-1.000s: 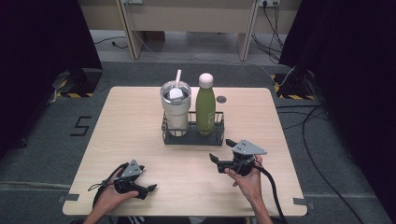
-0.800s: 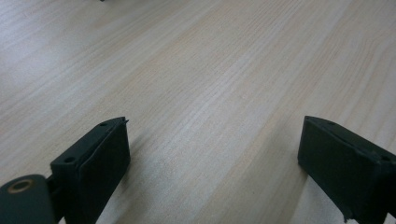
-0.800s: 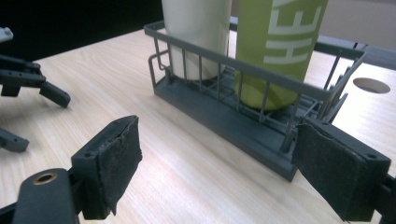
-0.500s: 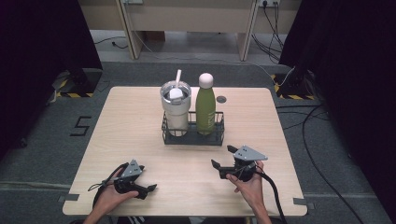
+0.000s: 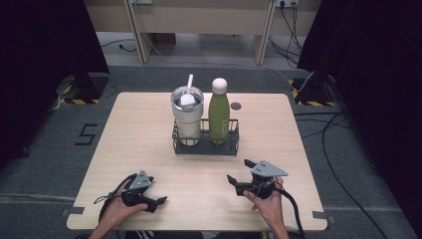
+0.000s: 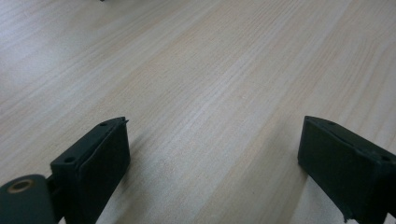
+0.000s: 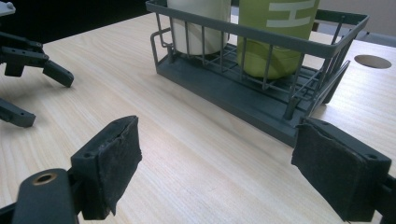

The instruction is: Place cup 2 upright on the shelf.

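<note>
A dark wire basket stands at the table's middle. It holds a steel tumbler with a white straw on the left and a green bottle with a white cap on the right. My right gripper hovers near the front right, open and empty, its jaws aimed at the basket. In the right gripper view the tumbler and the bottle rise just beyond my right gripper. My left gripper rests at the front left, open over bare wood.
The light wooden table has a small round hole behind the basket. Cables trail from both grippers over the near edge. Grey floor, dark curtains and more cables surround the table.
My right gripper has drifted slightly toward the near edge of the table. The left gripper, the basket and both vessels have stayed put.
</note>
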